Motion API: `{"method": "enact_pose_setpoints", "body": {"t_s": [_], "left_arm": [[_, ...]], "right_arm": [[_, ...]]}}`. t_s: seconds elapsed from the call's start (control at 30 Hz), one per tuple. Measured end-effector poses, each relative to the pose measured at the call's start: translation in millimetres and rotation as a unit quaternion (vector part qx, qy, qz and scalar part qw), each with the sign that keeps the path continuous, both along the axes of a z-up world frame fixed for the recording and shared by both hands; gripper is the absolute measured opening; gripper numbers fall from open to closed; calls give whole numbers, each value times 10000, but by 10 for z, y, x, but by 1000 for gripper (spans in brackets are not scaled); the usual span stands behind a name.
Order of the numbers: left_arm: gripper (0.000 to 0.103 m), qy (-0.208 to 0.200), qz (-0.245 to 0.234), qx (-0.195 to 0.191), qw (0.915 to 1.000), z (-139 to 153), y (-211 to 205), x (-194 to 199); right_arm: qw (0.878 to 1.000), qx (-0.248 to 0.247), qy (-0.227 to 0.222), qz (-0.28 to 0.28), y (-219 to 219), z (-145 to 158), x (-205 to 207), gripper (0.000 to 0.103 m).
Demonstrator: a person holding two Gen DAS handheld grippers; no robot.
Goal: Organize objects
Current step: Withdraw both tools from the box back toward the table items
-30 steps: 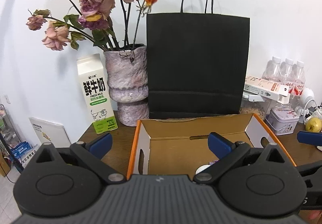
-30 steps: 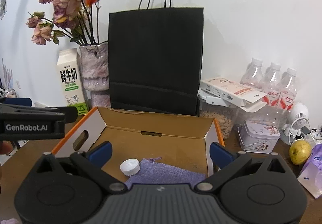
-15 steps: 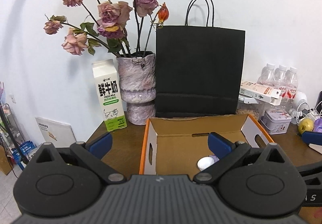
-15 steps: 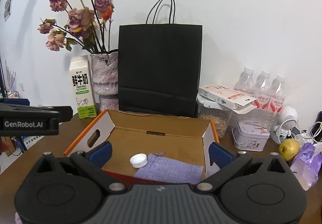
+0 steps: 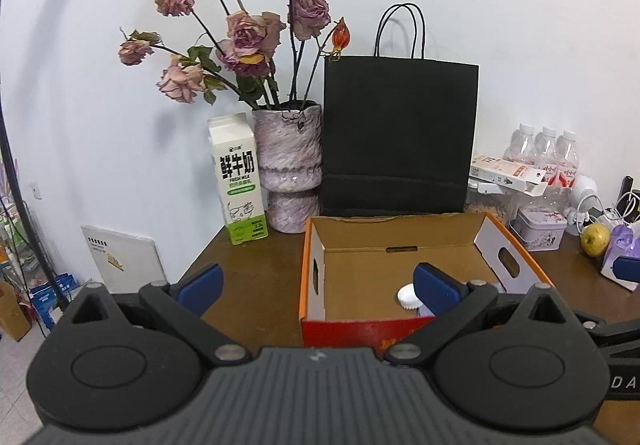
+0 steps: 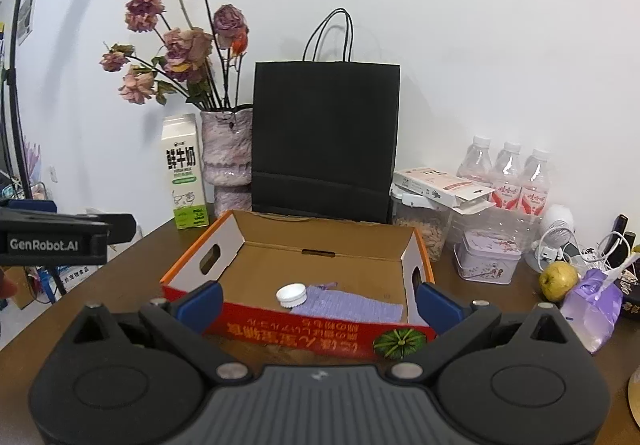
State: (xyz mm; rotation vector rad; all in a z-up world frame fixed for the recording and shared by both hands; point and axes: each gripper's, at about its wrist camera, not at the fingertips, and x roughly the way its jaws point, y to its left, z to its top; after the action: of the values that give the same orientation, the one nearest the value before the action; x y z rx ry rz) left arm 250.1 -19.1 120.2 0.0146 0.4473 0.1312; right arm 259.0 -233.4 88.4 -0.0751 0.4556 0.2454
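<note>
An open cardboard box [image 6: 320, 245] with orange rim and red front stands on the brown surface [image 6: 132, 269]. Inside lie a white bottle cap [image 6: 291, 295] and, touching it, a flat lilac knitted cloth [image 6: 352, 307].

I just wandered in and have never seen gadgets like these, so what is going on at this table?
A person is tidying a cluttered table with a hand-held two-finger gripper in each hand. Right now both the left gripper and the right gripper are open and hold nothing, hanging in front of an open cardboard box. Inside the box lie a white bottle cap and a purple knitted cloth. A yellow-green fruit and a purple bag sit outside it, to the right.
</note>
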Motion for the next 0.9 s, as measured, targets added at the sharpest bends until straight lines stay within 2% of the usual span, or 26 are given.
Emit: {"method": "enact_pose_setpoints", "body": {"t_s": [0.5, 0.9], "left_arm": [[103, -49, -30, -17, 10000, -112, 103, -685], [103, 110, -98, -21, 9999, -420, 153, -1160]], "right_arm": [[9999, -90, -74, -4, 34, -113, -735, 103], [9999, -156, 22, -45, 49, -391, -1260, 103]]}}
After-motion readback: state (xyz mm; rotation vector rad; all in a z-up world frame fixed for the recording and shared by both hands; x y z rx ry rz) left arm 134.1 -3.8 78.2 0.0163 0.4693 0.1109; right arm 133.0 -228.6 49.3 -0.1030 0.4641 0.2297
